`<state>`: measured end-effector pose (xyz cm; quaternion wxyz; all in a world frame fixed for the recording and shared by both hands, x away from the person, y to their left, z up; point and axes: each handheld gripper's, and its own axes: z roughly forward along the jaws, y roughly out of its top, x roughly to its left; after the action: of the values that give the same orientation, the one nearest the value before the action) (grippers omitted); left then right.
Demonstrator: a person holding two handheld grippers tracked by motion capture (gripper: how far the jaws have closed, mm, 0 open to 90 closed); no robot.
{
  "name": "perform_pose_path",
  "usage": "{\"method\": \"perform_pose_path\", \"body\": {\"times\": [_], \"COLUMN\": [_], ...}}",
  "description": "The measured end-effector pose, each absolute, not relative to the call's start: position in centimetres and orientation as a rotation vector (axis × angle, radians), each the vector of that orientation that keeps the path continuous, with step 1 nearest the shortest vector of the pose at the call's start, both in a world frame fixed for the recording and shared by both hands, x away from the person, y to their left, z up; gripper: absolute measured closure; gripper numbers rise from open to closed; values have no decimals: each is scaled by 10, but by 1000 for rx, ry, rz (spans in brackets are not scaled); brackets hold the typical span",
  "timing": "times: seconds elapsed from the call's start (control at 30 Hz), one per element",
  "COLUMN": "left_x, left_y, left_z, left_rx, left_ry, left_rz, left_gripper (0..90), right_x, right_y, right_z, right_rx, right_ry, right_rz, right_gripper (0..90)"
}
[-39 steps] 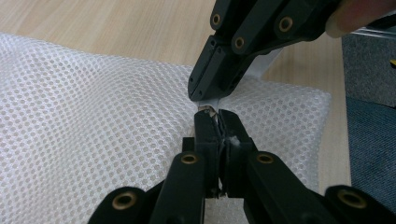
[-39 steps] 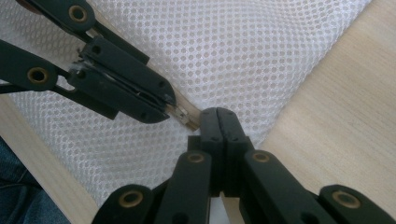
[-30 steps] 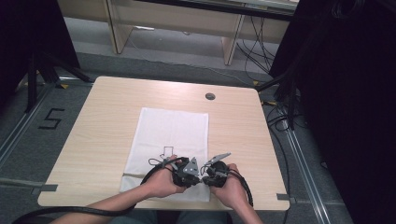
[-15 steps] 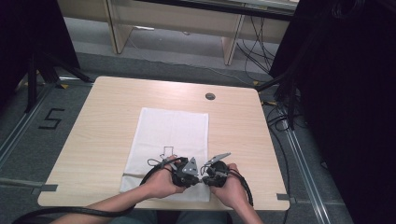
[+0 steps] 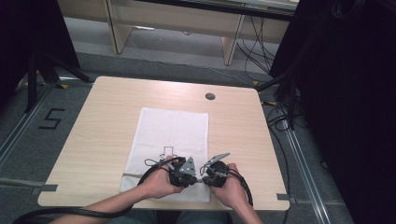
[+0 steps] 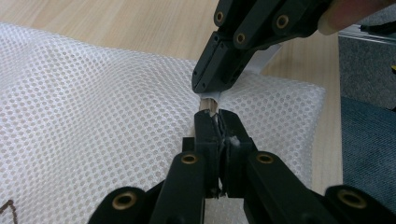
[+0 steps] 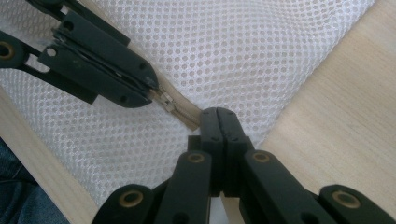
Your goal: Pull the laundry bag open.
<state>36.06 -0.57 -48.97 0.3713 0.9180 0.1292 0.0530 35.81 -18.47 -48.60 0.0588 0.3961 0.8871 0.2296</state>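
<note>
A white mesh bag (image 5: 173, 130) lies flat on the wooden table (image 5: 107, 116), with a beige zipper (image 7: 184, 112) running along its near edge. My left gripper (image 5: 195, 179) is shut on the metal zipper pull (image 7: 166, 100). My right gripper (image 5: 204, 178) faces it tip to tip and is shut on the beige zipper tape (image 6: 208, 100) at the bag's edge. In the left gripper view my own jaws (image 6: 215, 122) are pressed together just below the right gripper's tips (image 6: 208, 88). In the right gripper view my jaws (image 7: 218, 115) pinch the tape's end, with the left gripper (image 7: 152, 91) at the upper left.
Both hands rest near the table's front edge (image 5: 163, 204). A round cable hole (image 5: 210, 96) sits at the back right of the table. Dark curtains (image 5: 345, 93) stand to the right, with cables on the floor (image 5: 280, 116) and a taped "5" (image 5: 50, 119) at the left.
</note>
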Motion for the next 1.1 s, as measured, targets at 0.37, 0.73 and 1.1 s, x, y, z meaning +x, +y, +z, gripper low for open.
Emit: {"method": "perform_pose_path", "body": {"times": [0.37,0.73,1.1], "left_x": [360,359,358], "left_y": [-4,-1,0], "left_z": [-489,-487,-488], "left_rx": [2357,2359,2352], "left_ry": [323,324,326], "left_rz": [143,146,146], "left_gripper": [873,872,873], "right_x": [358,358,357], "right_y": [-185,-184,-184], "right_z": [-486,-486,-486], "right_rx": [1198,1195,1194], "right_ry": [2688,2688,2686], "right_rz": [693,691,687], "right_gripper": [900,900,900]}}
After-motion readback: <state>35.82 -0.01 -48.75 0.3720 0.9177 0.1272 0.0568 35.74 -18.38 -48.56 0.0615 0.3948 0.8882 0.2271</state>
